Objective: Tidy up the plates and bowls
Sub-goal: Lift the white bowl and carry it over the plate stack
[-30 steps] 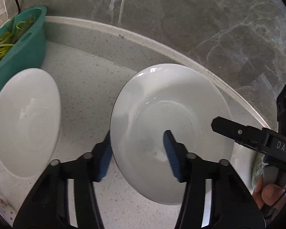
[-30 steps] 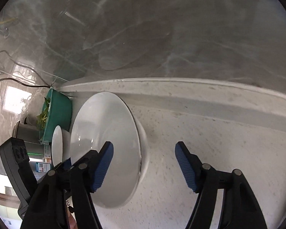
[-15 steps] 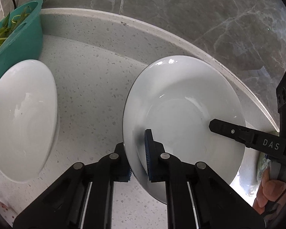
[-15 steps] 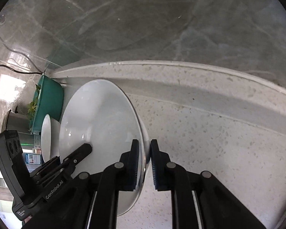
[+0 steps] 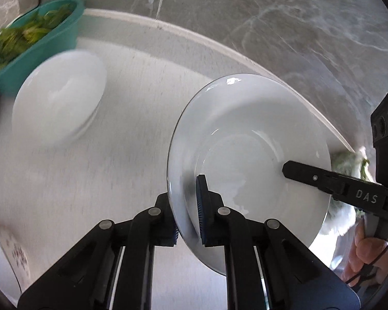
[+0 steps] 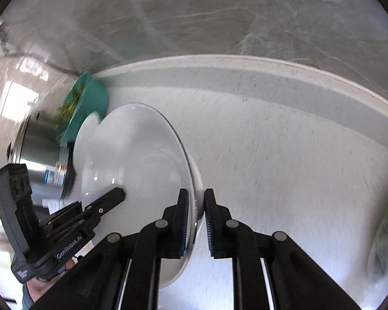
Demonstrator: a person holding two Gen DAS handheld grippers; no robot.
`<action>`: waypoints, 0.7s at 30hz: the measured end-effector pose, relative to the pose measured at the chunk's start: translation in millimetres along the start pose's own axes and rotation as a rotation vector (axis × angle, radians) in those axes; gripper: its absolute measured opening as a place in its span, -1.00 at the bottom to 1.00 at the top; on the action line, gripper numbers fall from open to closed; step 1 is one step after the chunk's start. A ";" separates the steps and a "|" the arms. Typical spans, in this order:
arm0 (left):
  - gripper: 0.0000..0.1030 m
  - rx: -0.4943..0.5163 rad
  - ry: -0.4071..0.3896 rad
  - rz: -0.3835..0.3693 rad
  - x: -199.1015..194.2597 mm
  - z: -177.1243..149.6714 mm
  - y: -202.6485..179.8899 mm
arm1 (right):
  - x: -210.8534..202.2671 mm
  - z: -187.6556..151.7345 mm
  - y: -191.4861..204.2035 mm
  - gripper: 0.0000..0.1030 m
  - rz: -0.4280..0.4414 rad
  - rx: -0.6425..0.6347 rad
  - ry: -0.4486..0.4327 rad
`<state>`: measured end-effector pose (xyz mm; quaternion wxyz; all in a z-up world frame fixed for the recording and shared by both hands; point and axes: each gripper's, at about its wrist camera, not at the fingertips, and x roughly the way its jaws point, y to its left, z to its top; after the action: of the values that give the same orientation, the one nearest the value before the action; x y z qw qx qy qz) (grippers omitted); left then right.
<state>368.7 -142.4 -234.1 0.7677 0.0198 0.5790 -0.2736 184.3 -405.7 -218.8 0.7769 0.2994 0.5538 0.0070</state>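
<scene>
Plate (image 5: 251,155), white & deep, is pinched at opposite rim edges by both grippers and sits centre-right in the left wrist view, centre-left in the right wrist view. Left gripper (image 5: 187,206) has its blue pads clamped on the near-left rim; right gripper (image 6: 195,222) is closed the same way on the opposite rim. Countertop (image 5: 132,118) looks streaked w/ blur around it. A 2nd white bowl (image 5: 59,95) sits upper left of the left view, just beside the teal basin (image 5: 38,54) of greens, w/ a steel pot (image 6: 38,152) at left in the right view. Judgement: this is a carry, prob toward that bowl for stacking. Risks: glazed rim is slick & grips are thin edge pinches, so a jerk could let it slide out; hands drifting apart or twisting unevenly could pry the rim free; too fast a set-down on the bowl may chip it or shove it into the basin
</scene>
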 end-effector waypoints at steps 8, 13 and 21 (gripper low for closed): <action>-0.82 -0.039 0.030 0.009 -31.8 -76.8 8.1 | 11.8 -54.1 23.0 -0.70 0.009 -0.039 0.057; -0.82 -0.073 0.059 0.020 -27.8 -123.7 18.5 | 34.2 -72.9 27.1 -0.70 0.012 -0.042 0.110; -0.82 -0.121 0.090 0.030 -9.6 -171.0 39.9 | 45.9 -81.5 26.7 -0.71 -0.008 -0.070 0.141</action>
<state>234.5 -45.3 -293.1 0.7446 -0.0057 0.6282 -0.2255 140.1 -330.8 -262.4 0.7460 0.2688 0.6077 0.0444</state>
